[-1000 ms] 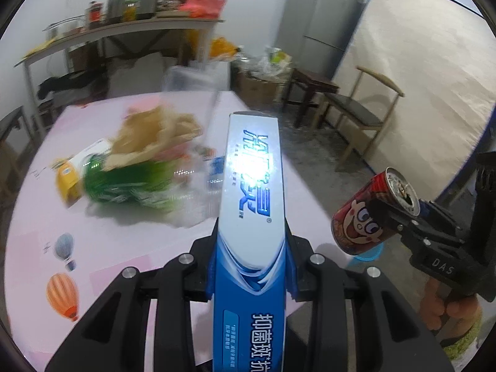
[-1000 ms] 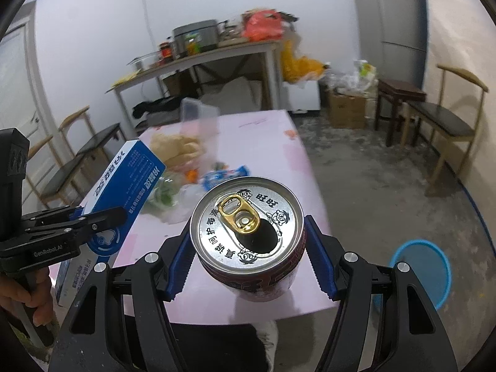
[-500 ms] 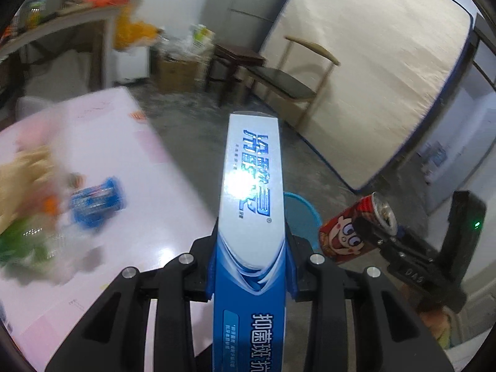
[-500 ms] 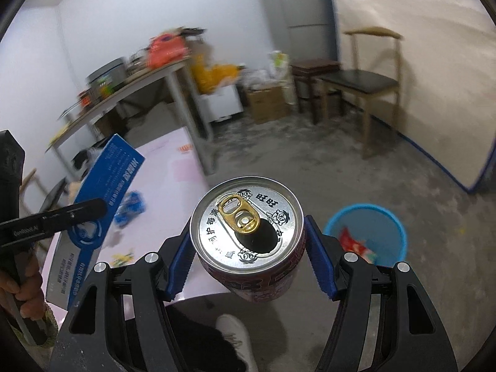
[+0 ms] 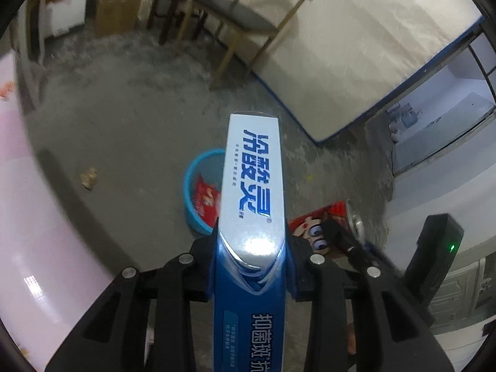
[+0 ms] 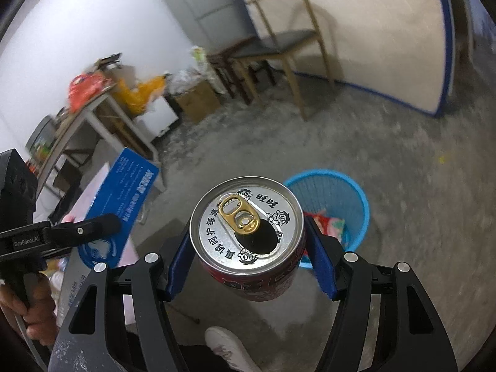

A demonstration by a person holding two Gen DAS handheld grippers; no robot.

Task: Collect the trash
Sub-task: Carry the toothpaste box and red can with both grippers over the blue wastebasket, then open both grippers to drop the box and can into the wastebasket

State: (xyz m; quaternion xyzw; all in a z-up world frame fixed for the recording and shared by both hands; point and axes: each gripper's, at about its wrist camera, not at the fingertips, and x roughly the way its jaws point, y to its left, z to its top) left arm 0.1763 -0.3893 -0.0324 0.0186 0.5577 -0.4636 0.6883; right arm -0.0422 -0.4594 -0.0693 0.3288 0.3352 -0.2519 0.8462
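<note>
My left gripper [image 5: 251, 266] is shut on a long blue and white toothpaste box [image 5: 251, 186], which points down over the floor above a blue waste basket [image 5: 193, 186]. My right gripper [image 6: 248, 263] is shut on an opened red drink can [image 6: 246, 226] and holds it in the air next to the same blue basket [image 6: 341, 192]. The basket holds red wrappers. The can also shows in the left wrist view [image 5: 322, 223], and the box in the right wrist view [image 6: 121, 198].
The pink table edge [image 5: 18, 217] is at the left. A wooden chair [image 6: 285, 43] and a dark stool stand by the wall, with a mattress [image 5: 356, 46] leaning behind. A scrap of paper [image 5: 88, 178] lies on the concrete floor. My shoe [image 6: 226, 347] is below.
Both grippers have swung away from the table and tilted down toward the floor. The blue basket has come closer and now lies just beyond the box and the can.
</note>
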